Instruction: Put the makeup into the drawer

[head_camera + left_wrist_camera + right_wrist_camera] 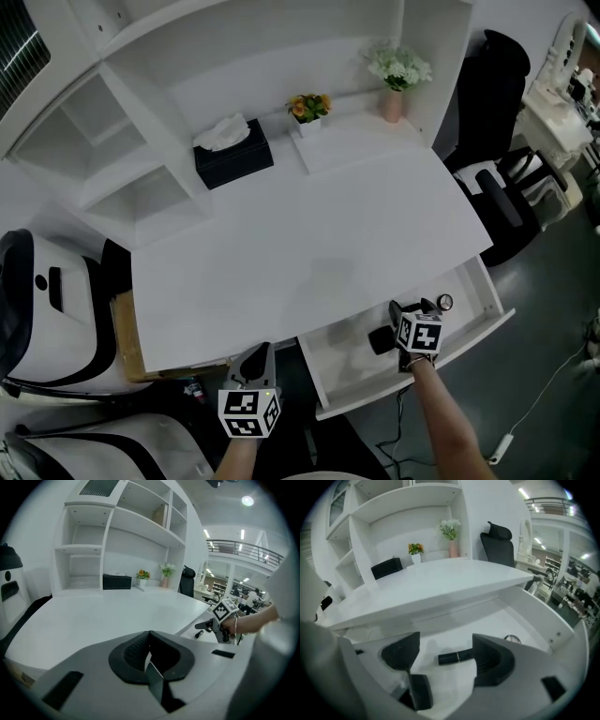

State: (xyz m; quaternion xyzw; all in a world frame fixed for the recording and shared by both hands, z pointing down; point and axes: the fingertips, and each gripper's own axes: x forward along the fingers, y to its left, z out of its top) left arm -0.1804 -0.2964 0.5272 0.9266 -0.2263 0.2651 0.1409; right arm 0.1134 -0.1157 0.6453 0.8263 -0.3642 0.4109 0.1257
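Note:
A black lipstick tube [456, 657] lies flat on the white floor of the open drawer [473, 281], under the desk's right front. My right gripper [444, 649] hangs over it, open, one jaw on each side of the tube and neither touching it. In the head view the right gripper [411, 309] is inside the drawer's span. A small round silver-rimmed compact [512, 639] rests further right in the drawer [444, 302]. My left gripper [255, 362] is held at the desk's front edge, left of the drawer, shut with nothing in it [149, 654].
On the white desk top [309, 234], a black tissue box [232, 152], a small orange flower pot [308, 110] and a pink vase of white flowers [395, 80] stand along the back. A black office chair [497, 187] is on the right, white shelves [112, 159] on the left.

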